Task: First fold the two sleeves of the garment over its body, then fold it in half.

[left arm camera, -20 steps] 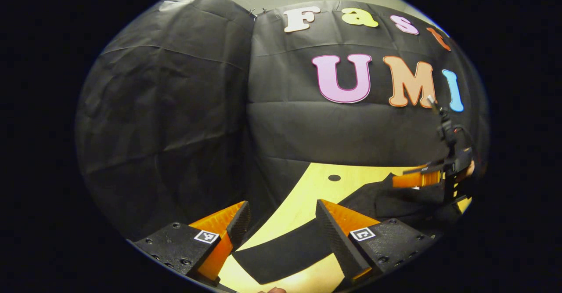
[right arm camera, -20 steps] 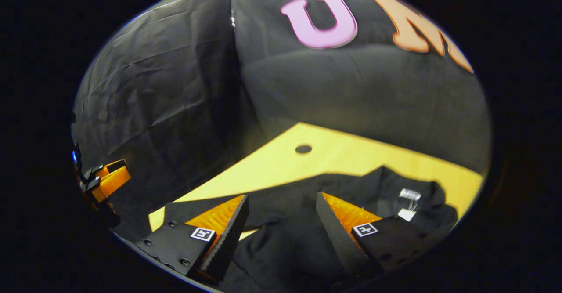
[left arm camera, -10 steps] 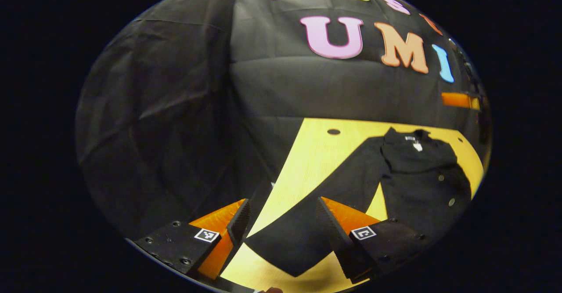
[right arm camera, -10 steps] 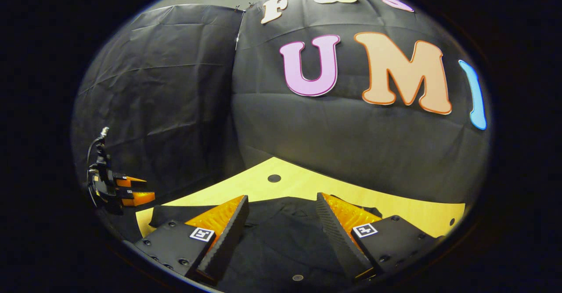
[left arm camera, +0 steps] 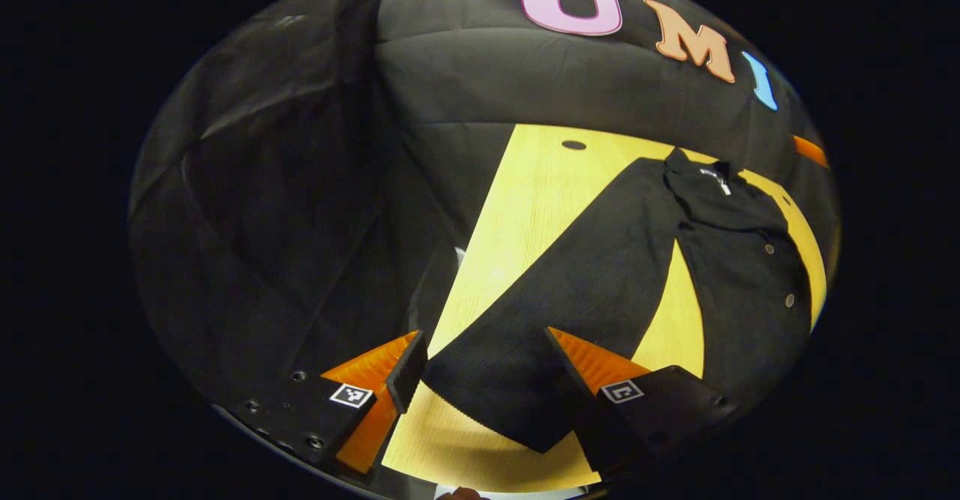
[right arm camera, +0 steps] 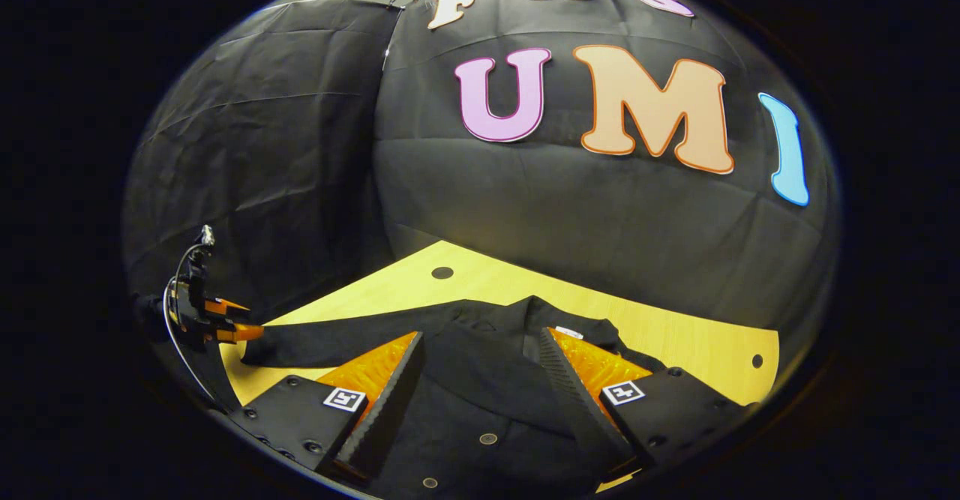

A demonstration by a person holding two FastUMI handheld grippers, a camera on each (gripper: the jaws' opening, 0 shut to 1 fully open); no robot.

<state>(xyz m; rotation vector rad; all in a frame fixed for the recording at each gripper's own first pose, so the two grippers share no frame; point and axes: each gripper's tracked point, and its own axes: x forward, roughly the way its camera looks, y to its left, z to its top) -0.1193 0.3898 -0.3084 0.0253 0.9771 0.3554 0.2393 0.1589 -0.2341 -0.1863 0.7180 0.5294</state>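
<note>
A black button-front garment (left arm camera: pixel 742 297) lies flat on the yellow table (left arm camera: pixel 525 223), collar (left arm camera: pixel 712 185) at the far end. One long sleeve (left arm camera: pixel 592 275) stretches out from it toward my left gripper (left arm camera: pixel 487 380). That gripper is open, and the sleeve's cuff (left arm camera: pixel 502 402) lies on the table between its fingers. In the right gripper view the left gripper (right arm camera: pixel 232 320) sits at the sleeve's (right arm camera: pixel 337 339) tip. My right gripper (right arm camera: pixel 480 395) hangs open over the garment's chest (right arm camera: pixel 480 380), where a layer of black cloth lies across it, above the buttons (right arm camera: pixel 488 438).
The table (right arm camera: pixel 675 335) has small round holes (right arm camera: pixel 442 272) near its back edge and ends at the black cloth walls on the left and behind. An orange finger of the right gripper (left arm camera: pixel 810 150) shows beyond the collar. Bare wood lies between sleeve and body (left arm camera: pixel 675 312).
My left gripper has tipped down and come over the sleeve's cuff, which now lies between its fingers. My right gripper has drawn back from the collar to above the chest.
</note>
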